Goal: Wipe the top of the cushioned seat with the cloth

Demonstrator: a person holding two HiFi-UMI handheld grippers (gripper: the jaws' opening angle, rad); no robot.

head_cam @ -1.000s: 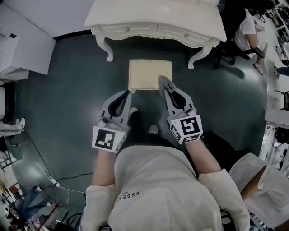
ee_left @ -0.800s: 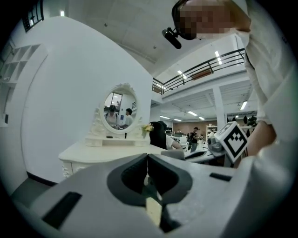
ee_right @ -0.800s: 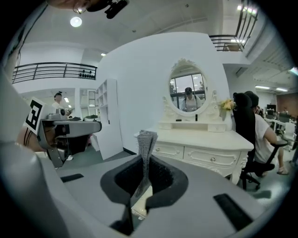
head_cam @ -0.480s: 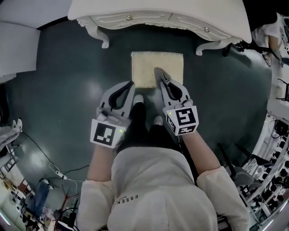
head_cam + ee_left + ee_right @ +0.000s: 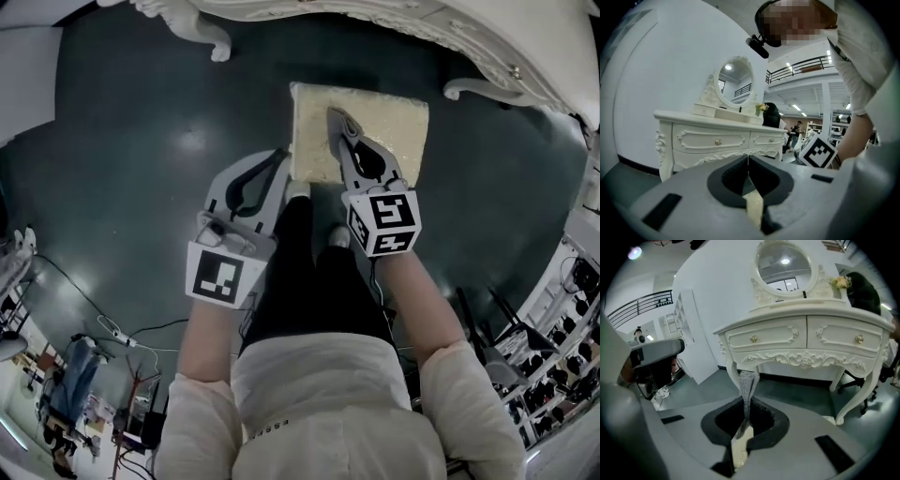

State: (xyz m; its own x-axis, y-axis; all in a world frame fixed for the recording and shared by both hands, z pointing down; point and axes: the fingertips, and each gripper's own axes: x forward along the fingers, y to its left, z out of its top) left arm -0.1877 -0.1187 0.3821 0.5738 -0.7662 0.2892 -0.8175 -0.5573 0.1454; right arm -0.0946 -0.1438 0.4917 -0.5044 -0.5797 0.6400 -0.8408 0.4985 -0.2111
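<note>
Right gripper [image 5: 341,129] jaws clamped on grey knitted cloth [image 5: 748,382], which sticks out past its tips toward 12 o'clock, over square cream cushioned seat [image 5: 398,131]. Left gripper [image 5: 279,157] jaws together, empty, at seat's 7 o'clock corner.

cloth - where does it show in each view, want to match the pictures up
Head view: the cloth is upper middle, a grey strip at the tip of the right gripper, over the cushioned seat.
Left gripper view: not in it.
Right gripper view: centre, standing up from between the shut jaws.
Shared landmark: the white dressing table, behind the jaws in both gripper views.
</note>
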